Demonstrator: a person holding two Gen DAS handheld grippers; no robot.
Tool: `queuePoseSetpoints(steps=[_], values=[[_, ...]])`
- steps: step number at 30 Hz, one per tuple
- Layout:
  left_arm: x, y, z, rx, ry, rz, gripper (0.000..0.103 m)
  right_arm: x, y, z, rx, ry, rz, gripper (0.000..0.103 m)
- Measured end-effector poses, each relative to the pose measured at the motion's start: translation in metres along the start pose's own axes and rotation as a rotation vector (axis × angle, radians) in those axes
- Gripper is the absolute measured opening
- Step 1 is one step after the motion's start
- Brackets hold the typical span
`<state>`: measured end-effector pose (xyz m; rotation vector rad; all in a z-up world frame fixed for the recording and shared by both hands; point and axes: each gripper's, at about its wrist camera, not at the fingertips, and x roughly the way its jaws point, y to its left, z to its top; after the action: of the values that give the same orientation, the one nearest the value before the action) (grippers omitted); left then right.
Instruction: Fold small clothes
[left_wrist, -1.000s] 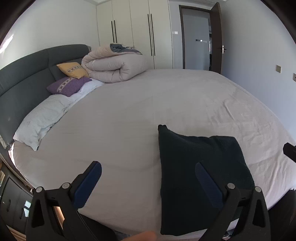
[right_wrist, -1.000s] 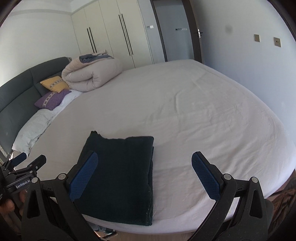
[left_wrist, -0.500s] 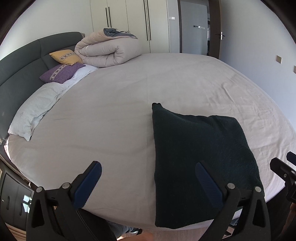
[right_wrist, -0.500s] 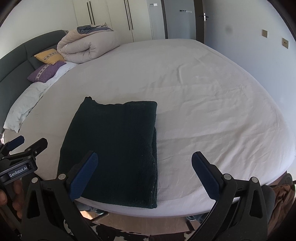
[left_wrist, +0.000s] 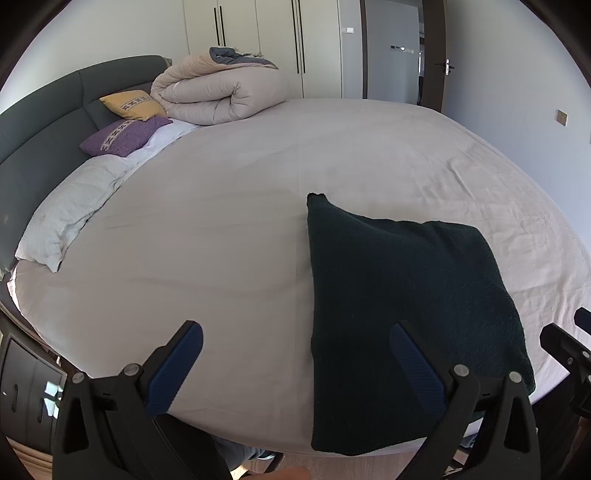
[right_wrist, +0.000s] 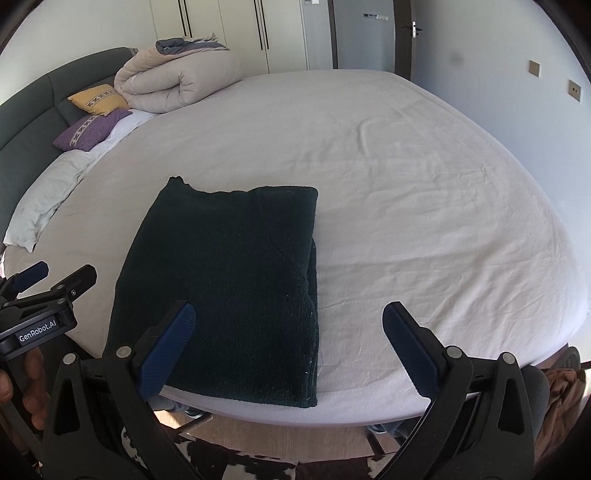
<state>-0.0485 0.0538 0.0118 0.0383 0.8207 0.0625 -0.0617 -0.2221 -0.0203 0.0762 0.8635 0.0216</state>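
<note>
A dark green knitted garment (left_wrist: 402, 306) lies folded into a rectangle at the near edge of the bed, also in the right wrist view (right_wrist: 236, 280). My left gripper (left_wrist: 295, 365) is open and empty, held above the bed's near edge, its right finger over the garment's near left part. My right gripper (right_wrist: 288, 343) is open and empty, above the garment's near right corner. The left gripper also shows at the left edge of the right wrist view (right_wrist: 40, 295), and the right gripper at the right edge of the left wrist view (left_wrist: 569, 347).
The bed has a pale sheet (right_wrist: 424, 192). A rolled duvet (left_wrist: 221, 92), a yellow cushion (left_wrist: 133, 105), a purple cushion (left_wrist: 125, 134) and a white pillow (left_wrist: 70, 214) lie by the grey headboard (left_wrist: 40, 122). Wardrobes and a door stand behind.
Both grippers have risen and tilted down since a second ago, so the garment sits higher and fuller in both views. The garment has not moved. Both grippers stay open.
</note>
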Motion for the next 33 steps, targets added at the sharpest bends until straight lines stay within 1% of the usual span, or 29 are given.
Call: queuePoseSetpoints(steps=[33], values=[[0.011, -0.001, -0.005, 0.005, 0.029, -0.015, 0.103, 0.008, 0.001, 0.000, 0.001, 0.018, -0.007, 0.103]])
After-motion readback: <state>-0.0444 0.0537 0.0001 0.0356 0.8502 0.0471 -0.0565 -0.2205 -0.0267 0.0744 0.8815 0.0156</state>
